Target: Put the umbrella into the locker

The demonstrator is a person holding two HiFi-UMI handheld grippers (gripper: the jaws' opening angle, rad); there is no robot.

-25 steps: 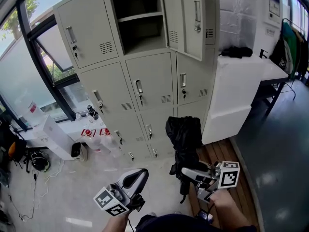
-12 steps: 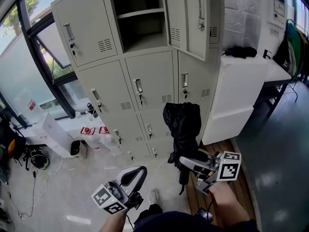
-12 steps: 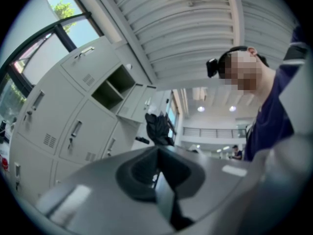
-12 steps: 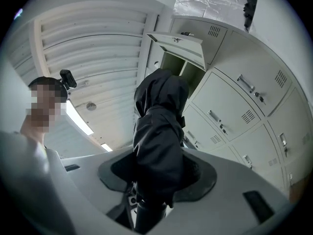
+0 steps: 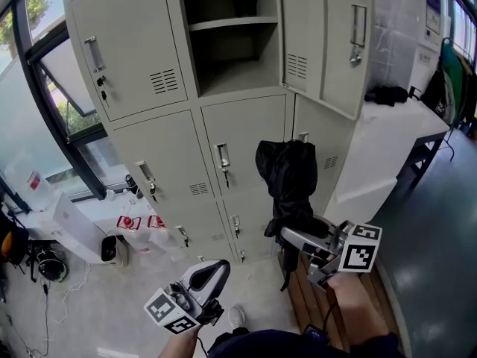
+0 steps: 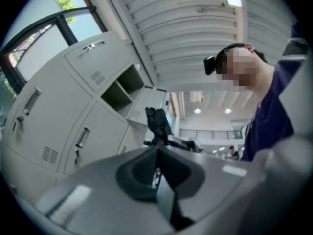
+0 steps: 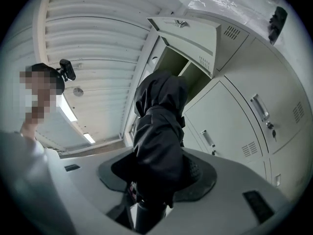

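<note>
We are clamping the folded umbrella (image 5: 287,177) upright in our right gripper (image 5: 292,237), ready for the open locker compartment (image 5: 232,66) above. Our left gripper (image 5: 211,273) is idling low, jaws together on nothing.

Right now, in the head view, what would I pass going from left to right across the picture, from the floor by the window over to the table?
White box → red-and-white packets → left gripper → black umbrella → white table.

The head view looks forward and down on the lockers (image 5: 149,58) from near. Both gripper views tilt upward from low, sharing the open compartment (image 6: 120,89) and the umbrella (image 7: 159,141).
</note>
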